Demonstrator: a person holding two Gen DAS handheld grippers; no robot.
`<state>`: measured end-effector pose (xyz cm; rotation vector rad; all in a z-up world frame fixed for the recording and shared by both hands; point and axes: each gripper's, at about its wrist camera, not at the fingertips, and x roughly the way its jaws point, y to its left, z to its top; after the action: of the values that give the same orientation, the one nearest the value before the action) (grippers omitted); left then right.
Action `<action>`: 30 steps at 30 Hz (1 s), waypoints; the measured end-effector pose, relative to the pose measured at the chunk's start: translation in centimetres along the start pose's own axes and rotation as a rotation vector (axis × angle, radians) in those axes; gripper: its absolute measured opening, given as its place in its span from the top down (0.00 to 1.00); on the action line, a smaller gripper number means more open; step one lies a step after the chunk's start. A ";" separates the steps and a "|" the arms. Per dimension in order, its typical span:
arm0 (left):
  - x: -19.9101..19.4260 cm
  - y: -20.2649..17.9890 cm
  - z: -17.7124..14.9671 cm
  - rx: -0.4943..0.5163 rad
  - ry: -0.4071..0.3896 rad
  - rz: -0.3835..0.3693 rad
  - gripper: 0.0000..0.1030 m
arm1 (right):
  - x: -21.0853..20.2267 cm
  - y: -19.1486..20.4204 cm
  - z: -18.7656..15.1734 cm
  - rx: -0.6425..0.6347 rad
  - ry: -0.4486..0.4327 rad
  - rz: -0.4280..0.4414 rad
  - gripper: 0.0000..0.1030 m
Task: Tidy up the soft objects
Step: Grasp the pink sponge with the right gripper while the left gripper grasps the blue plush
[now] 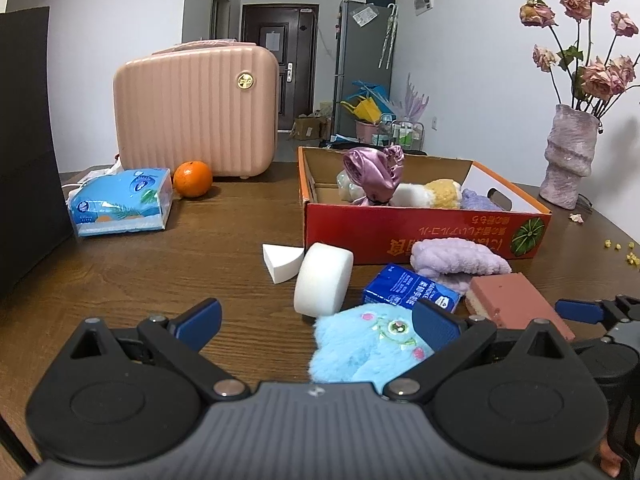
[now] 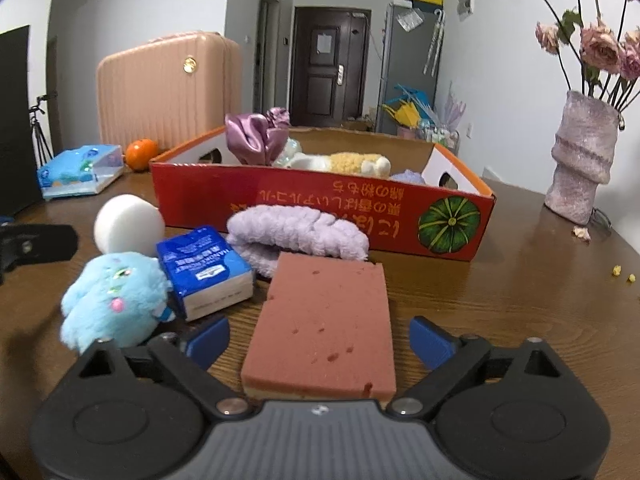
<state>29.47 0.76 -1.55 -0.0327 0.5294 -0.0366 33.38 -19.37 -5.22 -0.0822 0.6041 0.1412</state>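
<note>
Black ribbed gripper [image 2: 319, 340], blue fingertip pads [image 2: 426, 338], silver pivot screws

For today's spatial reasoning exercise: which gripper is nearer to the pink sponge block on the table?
Right. The right gripper has its open jaws on either side of the pink sponge block. The left gripper sits off to the block's left, over the blue plush toy.

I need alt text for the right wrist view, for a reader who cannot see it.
The open right gripper straddles a pink sponge on a wooden table, pads not touching. Behind lie a lilac towel, tissue pack, blue plush and red box.
</note>
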 end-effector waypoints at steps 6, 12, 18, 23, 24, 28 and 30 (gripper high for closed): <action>0.3 0.3 0.1 -0.016 0.013 0.009 0.00 | 0.9 -0.5 0.1 0.033 0.026 0.018 0.30; 0.5 0.5 0.1 -0.023 0.022 0.014 0.00 | 0.9 -0.4 0.0 0.031 0.023 0.018 0.32; 0.5 0.5 0.1 -0.025 0.024 0.014 0.00 | 0.7 -0.3 -0.1 0.023 0.022 0.029 0.33; 0.7 0.6 0.1 -0.027 0.031 0.014 0.00 | 0.1 -0.6 -0.1 0.031 -0.001 0.040 0.33; 0.7 0.6 0.1 -0.028 0.034 0.014 0.00 | 0.0 -0.6 -0.1 0.034 -0.009 0.042 0.33; 1.0 0.7 0.0 -0.036 0.042 0.014 0.00 | -0.9 -1.1 0.0 0.046 -0.049 0.045 0.33; 1.1 0.8 0.0 -0.039 0.044 0.014 0.00 | -1.4 -1.4 0.1 0.053 -0.069 0.044 0.33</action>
<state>30.44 1.46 -2.11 -0.0667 0.5744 -0.0134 32.53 -20.92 -4.27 -0.0130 0.5403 0.1701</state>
